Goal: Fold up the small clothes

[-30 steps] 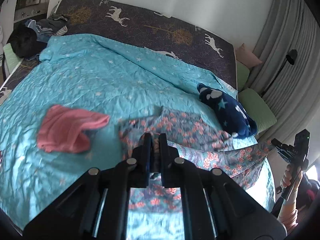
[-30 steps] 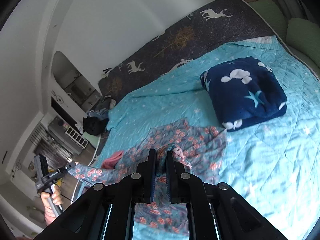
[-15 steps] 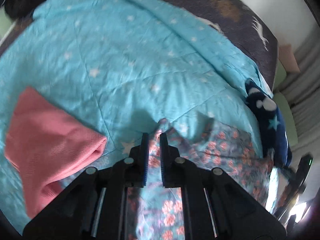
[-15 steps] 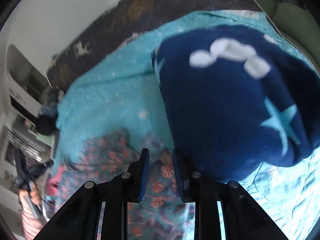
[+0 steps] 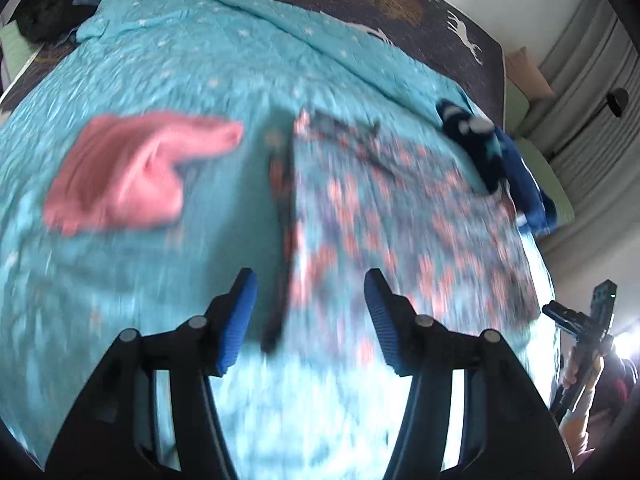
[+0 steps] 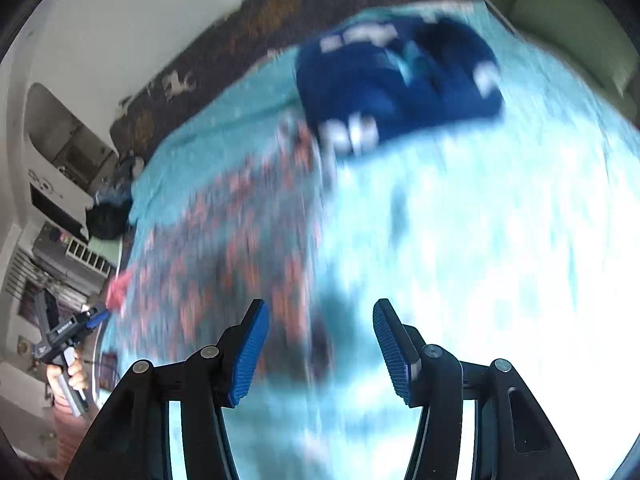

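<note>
While both views blur:
left gripper [image 5: 310,312]: jaws just opened, nothing gripped
right gripper [image 6: 318,340]: jaws just opened, empty
floral garment [image 5: 400,220]: flat on quilt [image 5: 180,40], between pink cloth [image 5: 128,172] and navy blanket [image 6: 400,80]

Black tongs [image 5: 310,320] — ribbed blue pads [image 5: 240,320], silver screws.

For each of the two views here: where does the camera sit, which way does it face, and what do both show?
Left wrist: on the left gripper, angled down at the teal quilt; its open fingers frame the floral garment; the right gripper shows at right.
Right wrist: on the right gripper, angled down; fingers open over the garment's edge; a hand holds the left gripper at left.
Shared: floral garment, quilt, navy folded blanket, pink cloth.
</note>
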The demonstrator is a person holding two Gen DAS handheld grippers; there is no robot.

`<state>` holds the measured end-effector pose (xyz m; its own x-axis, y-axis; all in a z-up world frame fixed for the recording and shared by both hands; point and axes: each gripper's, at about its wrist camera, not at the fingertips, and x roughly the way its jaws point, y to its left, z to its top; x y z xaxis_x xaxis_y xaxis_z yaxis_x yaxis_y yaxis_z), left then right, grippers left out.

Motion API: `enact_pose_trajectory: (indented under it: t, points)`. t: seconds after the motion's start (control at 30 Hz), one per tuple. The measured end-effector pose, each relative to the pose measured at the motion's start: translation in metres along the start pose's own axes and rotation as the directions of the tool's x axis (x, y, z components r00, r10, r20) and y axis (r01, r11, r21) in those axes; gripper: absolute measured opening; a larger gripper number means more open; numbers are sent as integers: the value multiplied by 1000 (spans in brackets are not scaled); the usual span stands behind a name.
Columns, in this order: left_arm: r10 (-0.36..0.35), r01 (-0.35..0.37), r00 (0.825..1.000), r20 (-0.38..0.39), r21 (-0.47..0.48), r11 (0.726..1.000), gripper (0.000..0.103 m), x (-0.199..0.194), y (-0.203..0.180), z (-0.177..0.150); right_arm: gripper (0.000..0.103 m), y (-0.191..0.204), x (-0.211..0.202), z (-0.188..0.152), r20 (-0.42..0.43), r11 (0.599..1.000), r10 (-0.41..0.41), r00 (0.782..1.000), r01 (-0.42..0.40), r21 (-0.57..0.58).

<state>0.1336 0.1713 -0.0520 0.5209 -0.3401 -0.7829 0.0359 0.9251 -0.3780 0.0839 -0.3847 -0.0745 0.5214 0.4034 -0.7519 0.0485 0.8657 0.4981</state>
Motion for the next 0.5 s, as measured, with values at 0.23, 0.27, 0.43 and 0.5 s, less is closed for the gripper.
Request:
enact_pose_trajectory:
  t: [0.23,0.27,0.43,0.5]
  points:
    - [-112,108,992,-61,-69,992,57,1,-4,-47,55,0,5,-46,-21,971,199,980,-194,137]
    - [-110,104,991,-80,-74,992,57,7,-5,-50,55,2,7,-45,-10,965,222,975,-218,145]
    - [-130,118,989,-64,-166,979,57,32,-1,-49,57,10,28,-29,29,939,281,959,-281,199]
    - [-163,151,986,-32,-235,960,57,40,7,-42,57,8,45,-21,28,932,271,962,-269,242]
